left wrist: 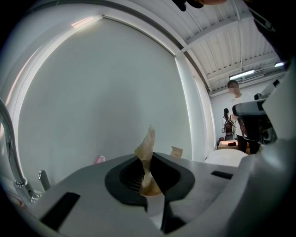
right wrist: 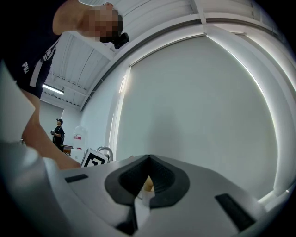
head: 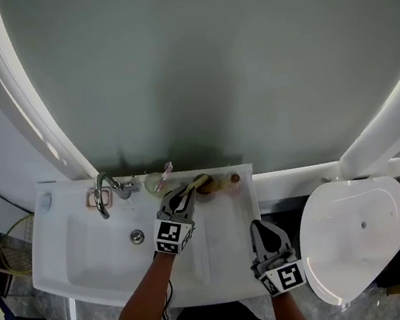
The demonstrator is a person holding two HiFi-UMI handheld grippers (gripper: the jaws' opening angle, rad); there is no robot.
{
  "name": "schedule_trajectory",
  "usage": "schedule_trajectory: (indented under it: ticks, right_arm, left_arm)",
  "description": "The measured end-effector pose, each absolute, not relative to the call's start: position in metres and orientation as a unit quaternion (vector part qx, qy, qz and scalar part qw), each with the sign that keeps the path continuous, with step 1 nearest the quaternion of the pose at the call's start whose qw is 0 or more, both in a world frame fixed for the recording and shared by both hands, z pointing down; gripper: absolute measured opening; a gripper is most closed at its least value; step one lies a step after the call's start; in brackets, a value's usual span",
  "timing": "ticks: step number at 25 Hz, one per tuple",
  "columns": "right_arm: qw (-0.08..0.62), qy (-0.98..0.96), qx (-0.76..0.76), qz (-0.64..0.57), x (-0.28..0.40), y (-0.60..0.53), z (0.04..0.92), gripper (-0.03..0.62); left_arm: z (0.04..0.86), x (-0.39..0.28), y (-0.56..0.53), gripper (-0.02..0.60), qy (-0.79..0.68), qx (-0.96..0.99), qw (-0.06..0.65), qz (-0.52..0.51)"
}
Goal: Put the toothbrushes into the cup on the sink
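Note:
My left gripper [head: 188, 190] hovers over the back ledge of the white sink [head: 59, 268], shut on a tan paper-wrapped toothbrush [head: 205, 183]. In the left gripper view the wrapper's serrated end [left wrist: 147, 148] sticks up from between the jaws of that gripper [left wrist: 150, 187]. A second tan piece [left wrist: 175, 151] shows just beyond it. A clear cup [head: 152, 182] holding a pink toothbrush [head: 165, 171] stands on the ledge, left of the left gripper. My right gripper [head: 266, 229] is shut and holds nothing, over the sink's front right corner; in its own view that gripper [right wrist: 143, 194] points at the wall.
A chrome faucet [head: 105, 187] stands at the back left of the basin, with a pinkish dish [head: 95, 201] beside it and the drain [head: 137, 236] below. A white toilet [head: 355, 236] sits right of the sink. A curved white frame [head: 36, 121] rims the wall behind.

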State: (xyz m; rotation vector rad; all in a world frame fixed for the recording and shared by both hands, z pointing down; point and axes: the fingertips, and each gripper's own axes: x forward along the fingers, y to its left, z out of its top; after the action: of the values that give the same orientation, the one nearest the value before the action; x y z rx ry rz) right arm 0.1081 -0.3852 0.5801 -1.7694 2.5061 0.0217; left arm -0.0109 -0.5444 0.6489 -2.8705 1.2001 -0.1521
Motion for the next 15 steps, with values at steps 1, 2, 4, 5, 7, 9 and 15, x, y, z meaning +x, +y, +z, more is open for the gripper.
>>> schedule_trajectory:
  ticks: [1,2,4,5,7,9,15]
  right_arm:
    - [0.038,0.817,-0.576,0.008,0.107,-0.384,0.579,0.028]
    - [0.039,0.817,-0.575,0.008,0.106,-0.384,0.578,0.027]
    - [0.039,0.818,-0.574,0.009,0.105,-0.383,0.578,0.026]
    - [0.04,0.818,-0.574,0.01,0.104,-0.384,0.577,0.027]
    - [0.042,0.818,-0.574,0.009,0.105,-0.385,0.577,0.028]
    - [0.042,0.817,-0.575,0.008,0.106,-0.385,0.577,0.026]
    - [0.043,0.813,-0.581,0.001,0.113,-0.384,0.581,0.026]
  left_arm:
    - [0.65,-0.01,-0.544,0.049,0.385,-0.921,0.013,-0.052]
    - [0.652,-0.01,-0.544,0.049,0.385,-0.921,0.013,-0.056]
    - [0.655,-0.01,-0.543,0.049,0.386,-0.92,0.013,-0.066]
    - [0.657,-0.01,-0.544,0.049,0.387,-0.919,0.013,-0.07]
    - [0.66,-0.01,-0.544,0.049,0.387,-0.919,0.01,-0.075]
    - [0.663,-0.009,-0.544,0.049,0.387,-0.919,0.006,-0.08]
    - [0.677,-0.006,-0.55,0.049,0.392,-0.915,-0.014,-0.099]
